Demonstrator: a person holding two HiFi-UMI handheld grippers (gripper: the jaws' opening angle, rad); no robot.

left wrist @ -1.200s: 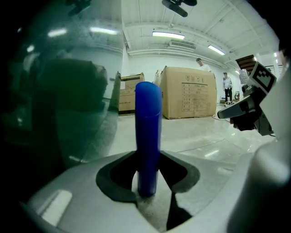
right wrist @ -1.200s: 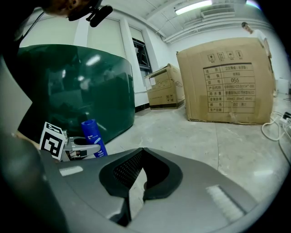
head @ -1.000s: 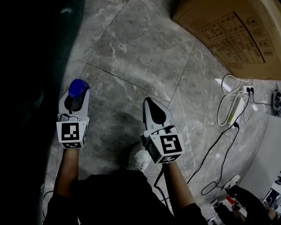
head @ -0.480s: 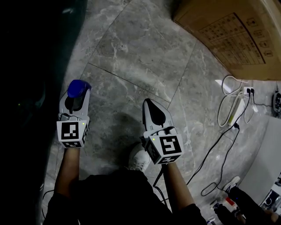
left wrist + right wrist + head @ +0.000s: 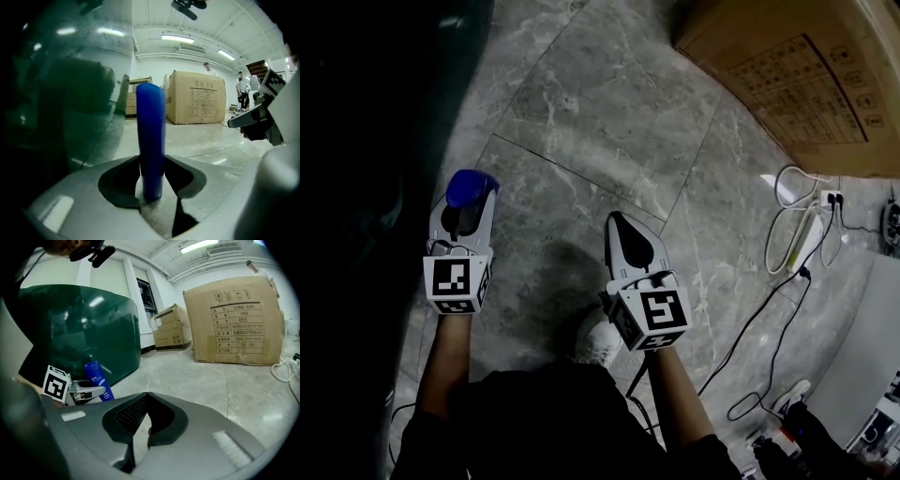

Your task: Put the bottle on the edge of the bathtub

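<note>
A blue bottle stands upright between the jaws of my left gripper, which is shut on it just above the floor. In the left gripper view the bottle rises out of the jaws, with the dark green bathtub close on its left. The tub fills the dark left side of the head view. My right gripper hangs beside it, shut and empty. The right gripper view shows the jaws closed, and the bottle in front of the tub's wall.
A big cardboard box lies at the upper right, with a second box behind it. White and black cables with a power strip trail on the grey tiled floor at right. A white shoe is under the grippers.
Both grippers stay almost where they were, the left still shut on the bottle. The view has shifted a little.
</note>
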